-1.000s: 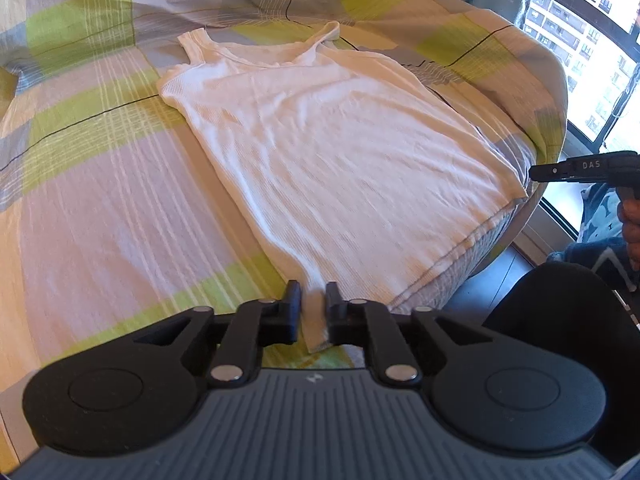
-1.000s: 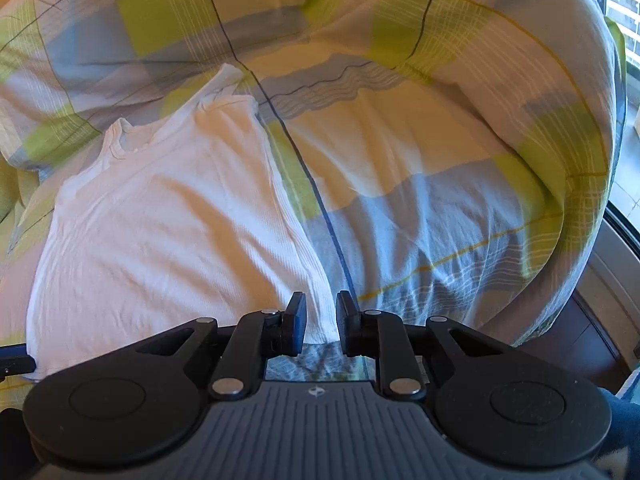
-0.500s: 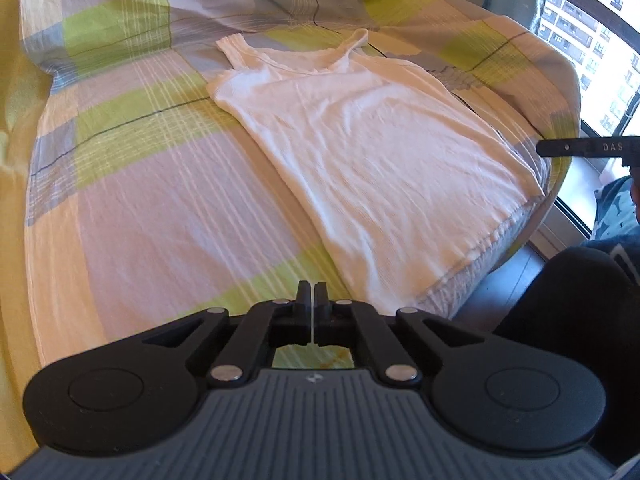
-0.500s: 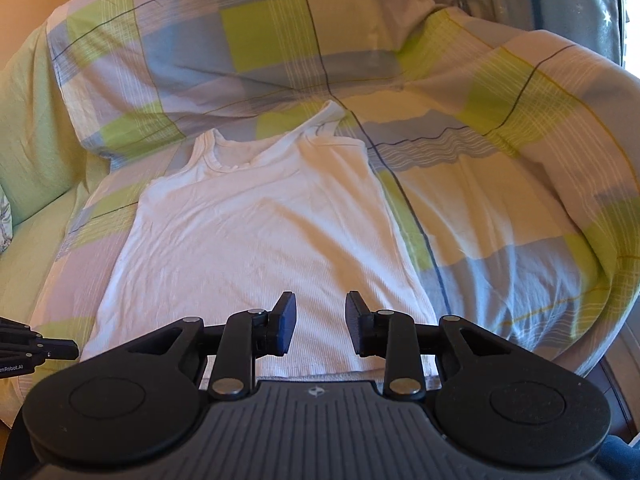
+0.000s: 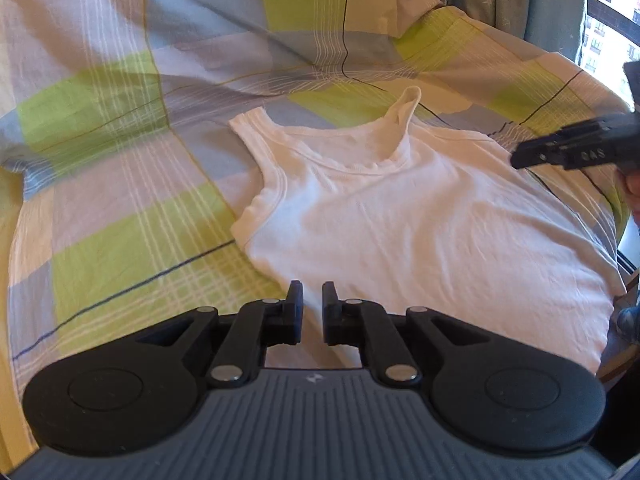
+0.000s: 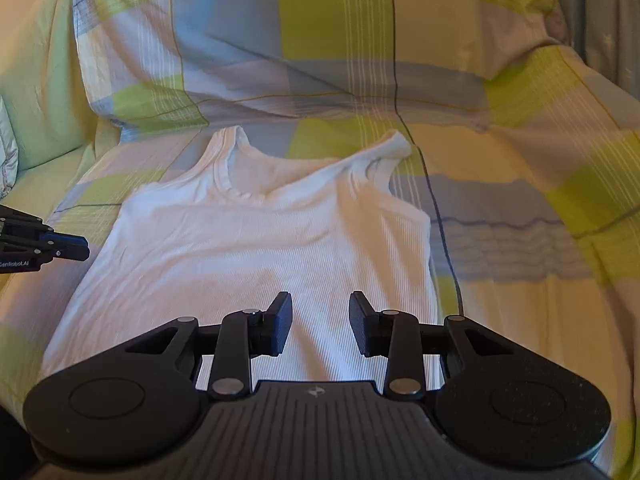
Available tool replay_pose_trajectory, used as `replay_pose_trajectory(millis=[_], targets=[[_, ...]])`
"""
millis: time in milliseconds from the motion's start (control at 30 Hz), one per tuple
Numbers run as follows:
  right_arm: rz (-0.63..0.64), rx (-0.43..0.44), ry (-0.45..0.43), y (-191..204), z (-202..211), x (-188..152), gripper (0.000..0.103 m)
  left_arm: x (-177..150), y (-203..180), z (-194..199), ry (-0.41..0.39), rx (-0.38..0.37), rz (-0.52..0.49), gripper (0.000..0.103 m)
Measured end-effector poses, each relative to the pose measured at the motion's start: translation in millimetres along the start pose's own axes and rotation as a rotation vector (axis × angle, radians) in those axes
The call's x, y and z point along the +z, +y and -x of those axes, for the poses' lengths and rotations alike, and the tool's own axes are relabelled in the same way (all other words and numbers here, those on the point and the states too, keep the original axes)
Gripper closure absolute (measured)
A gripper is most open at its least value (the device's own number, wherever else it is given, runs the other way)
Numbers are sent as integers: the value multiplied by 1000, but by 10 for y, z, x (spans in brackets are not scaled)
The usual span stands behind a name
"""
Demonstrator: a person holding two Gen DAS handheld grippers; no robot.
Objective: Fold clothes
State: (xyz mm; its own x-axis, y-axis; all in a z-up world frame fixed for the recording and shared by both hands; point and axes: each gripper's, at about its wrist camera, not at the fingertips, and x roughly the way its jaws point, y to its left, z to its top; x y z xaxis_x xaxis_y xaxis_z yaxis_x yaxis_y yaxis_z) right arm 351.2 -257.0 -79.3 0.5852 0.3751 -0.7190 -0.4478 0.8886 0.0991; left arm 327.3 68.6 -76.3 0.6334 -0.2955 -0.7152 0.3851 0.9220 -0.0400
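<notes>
A white tank top [image 5: 420,220] lies spread flat on the bed, straps toward the pillows; it also shows in the right wrist view [image 6: 260,248]. My left gripper [image 5: 312,300] is open and empty, hovering over the top's left side edge. My right gripper [image 6: 319,312] is open and empty, hovering above the top's lower middle. The right gripper also shows at the right edge of the left wrist view [image 5: 576,148]. The left gripper shows at the left edge of the right wrist view [image 6: 44,248].
The bed has a checked green, blue and lilac cover [image 5: 120,200]. Pillows in the same cover [image 6: 320,40] lie behind the straps. A curtain and window [image 5: 600,8] stand at the right. The bed edge drops off on the right.
Both grippers have moved forward over the tank top toward the straps. The left gripper, shut half a second ago, has opened. The right gripper has opened wider.
</notes>
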Motion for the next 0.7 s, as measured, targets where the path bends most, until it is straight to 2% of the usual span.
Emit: replay_pose_trajectory(millis=[100, 200, 267, 300, 400, 467, 600, 667, 700], targets=[[-15, 7, 0, -229, -396, 378, 67, 95, -56, -207, -7, -17, -10, 95], [-120, 47, 4, -480, -773, 679, 66, 158, -121, -322, -25, -16, -15, 95], [-172, 50, 9, -572, -982, 838, 59, 190, -171, -356, -48, -16, -5, 94], [-193, 44, 20, -601, -1082, 899, 52, 204, -203, -364, -64, -16, 8, 93], [-242, 12, 68, -653, -1365, 1029, 49, 209, -299, -352, -107, -16, 45, 92], [-222, -34, 125, -632, -1498, 1082, 60, 194, -360, -330, -130, -21, 59, 92], [-50, -206, 220, -406, -1516, 1244, 95, 158, -430, -336, -149, -7, 46, 92], [141, -341, 245, -168, -1523, 1303, 95, 136, -421, -371, -149, 3, 53, 92], [212, -379, 264, -74, -1566, 1307, 95, 117, -399, -390, -145, -1, 66, 92]])
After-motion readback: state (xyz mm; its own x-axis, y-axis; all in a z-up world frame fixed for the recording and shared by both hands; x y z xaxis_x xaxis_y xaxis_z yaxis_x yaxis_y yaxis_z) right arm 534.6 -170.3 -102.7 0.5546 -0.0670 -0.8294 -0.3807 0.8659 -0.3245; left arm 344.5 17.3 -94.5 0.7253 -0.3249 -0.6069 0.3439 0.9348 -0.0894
